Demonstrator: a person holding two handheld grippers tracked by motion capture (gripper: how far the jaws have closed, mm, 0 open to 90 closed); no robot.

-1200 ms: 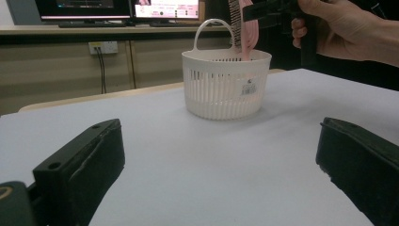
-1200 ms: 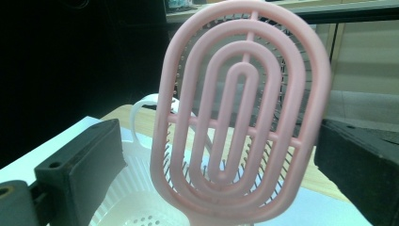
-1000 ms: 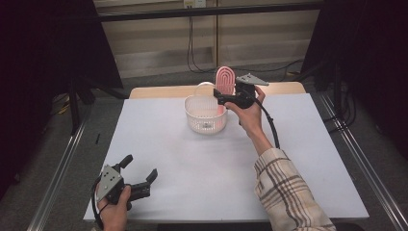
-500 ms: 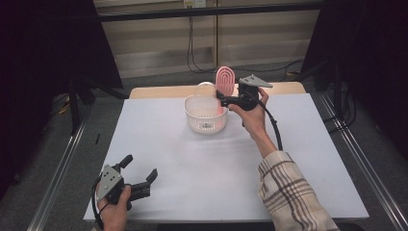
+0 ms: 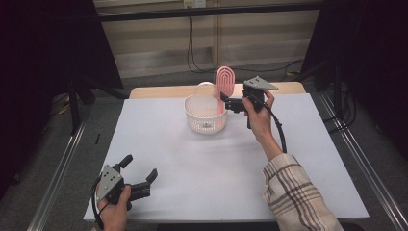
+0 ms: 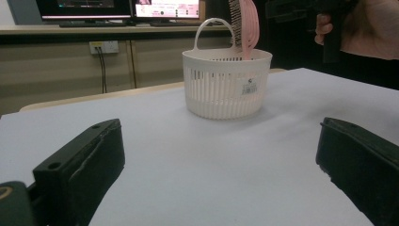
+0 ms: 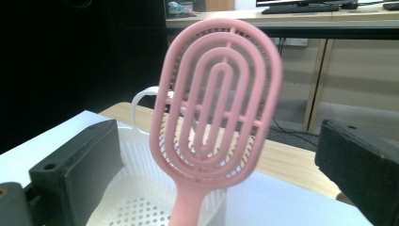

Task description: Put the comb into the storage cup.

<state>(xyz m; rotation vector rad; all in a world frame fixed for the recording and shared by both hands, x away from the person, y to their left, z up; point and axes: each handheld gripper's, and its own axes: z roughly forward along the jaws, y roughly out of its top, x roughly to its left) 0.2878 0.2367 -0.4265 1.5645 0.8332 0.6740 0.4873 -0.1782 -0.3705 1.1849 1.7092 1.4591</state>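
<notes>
Pink hairbrush (image 5: 224, 86) upper centre of the high view, standing handle-down in white basket (image 5: 206, 114), leaning on its rim. Right gripper (image 5: 233, 103) released beside it, presumably letting go. Left gripper (image 5: 140, 176) lower left, spread, idle.

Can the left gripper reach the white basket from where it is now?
Probably yes: the left gripper sits open at the near edge, and only bare table lies between it and the white basket. The person would need to stretch forward.
</notes>
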